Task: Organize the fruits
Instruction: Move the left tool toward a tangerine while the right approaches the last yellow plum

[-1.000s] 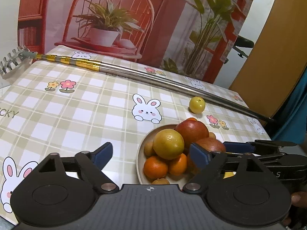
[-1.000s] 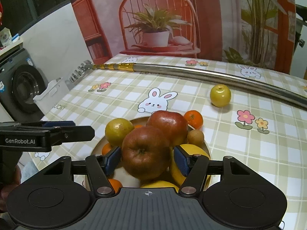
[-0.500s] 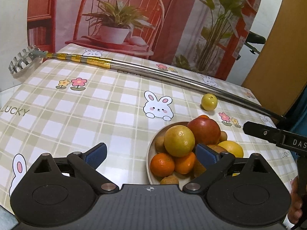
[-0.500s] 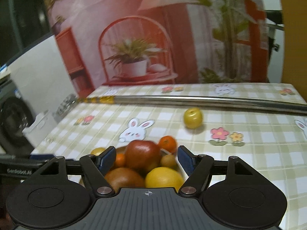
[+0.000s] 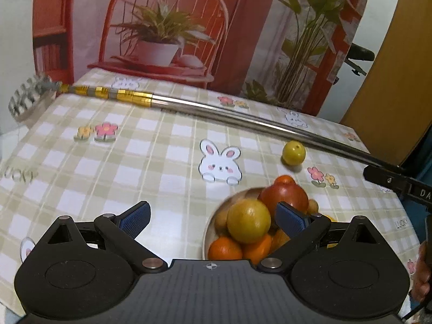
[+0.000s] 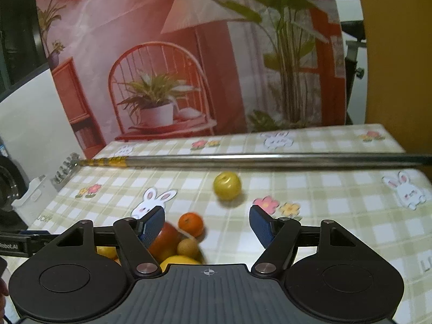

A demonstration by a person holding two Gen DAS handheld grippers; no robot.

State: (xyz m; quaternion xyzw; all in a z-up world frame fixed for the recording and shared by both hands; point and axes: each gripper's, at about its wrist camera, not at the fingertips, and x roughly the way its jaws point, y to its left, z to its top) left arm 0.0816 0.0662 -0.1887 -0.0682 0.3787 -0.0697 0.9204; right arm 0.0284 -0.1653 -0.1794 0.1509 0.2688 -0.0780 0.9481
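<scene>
A beige bowl (image 5: 209,225) on the checked tablecloth holds a yellow-green citrus (image 5: 248,224), a red apple (image 5: 286,197), several small oranges (image 5: 225,249) and small brown fruits. A lone yellow fruit (image 5: 293,152) lies on the cloth beyond the bowl, near a metal pole; it also shows in the right wrist view (image 6: 227,185). My left gripper (image 5: 213,217) is open and empty, low over the bowl's left side. My right gripper (image 6: 208,225) is open and empty, above the bowl's far edge, with the apple (image 6: 166,239) and an orange (image 6: 191,224) near its left finger.
A long metal pole (image 5: 243,117) with gold bands and a rake head (image 5: 29,94) lies across the far side of the table. A printed backdrop stands behind the table. The right gripper's body (image 5: 391,182) shows at the right edge of the left wrist view.
My right gripper let go of the red apple in the bowl, opened wide, and rose back and to the right. My left gripper stayed open and drifted slightly left.
</scene>
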